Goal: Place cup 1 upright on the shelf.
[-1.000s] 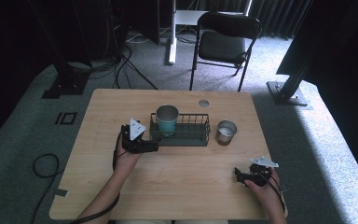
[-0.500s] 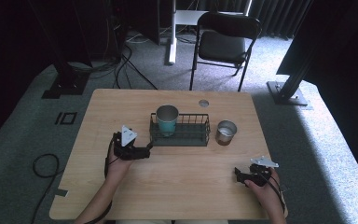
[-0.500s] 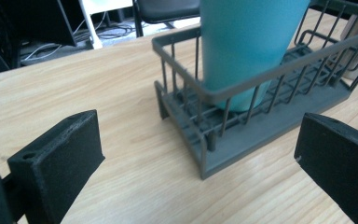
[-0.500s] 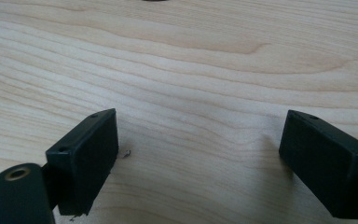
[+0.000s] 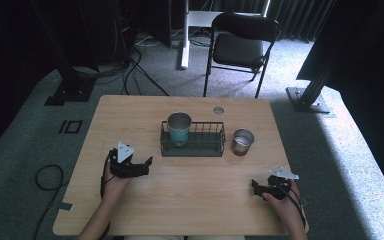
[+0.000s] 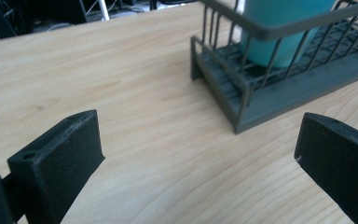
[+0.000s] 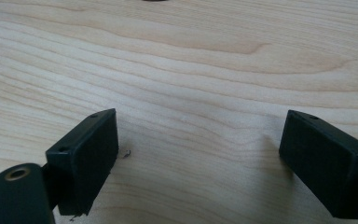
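A wooden table (image 5: 130, 115) fills mid-frame, bare boards along its lower half giving open room. At centre, a wire rack (image 5: 193, 141) holds a teal cup (image 5: 179, 128); a metal cup (image 5: 242, 142) stands just right. Left gripper (image 5: 145, 165), lower left, and right gripper (image 5: 256, 186), lower right, rest empty, jaws apart. Likely next: fetching the metal cup.

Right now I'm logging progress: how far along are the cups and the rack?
Done: the teal cup stands in the wire rack. In hand: nothing; the left tongs and right tongs are open. Probably left: the metal cup on the table beside the rack.
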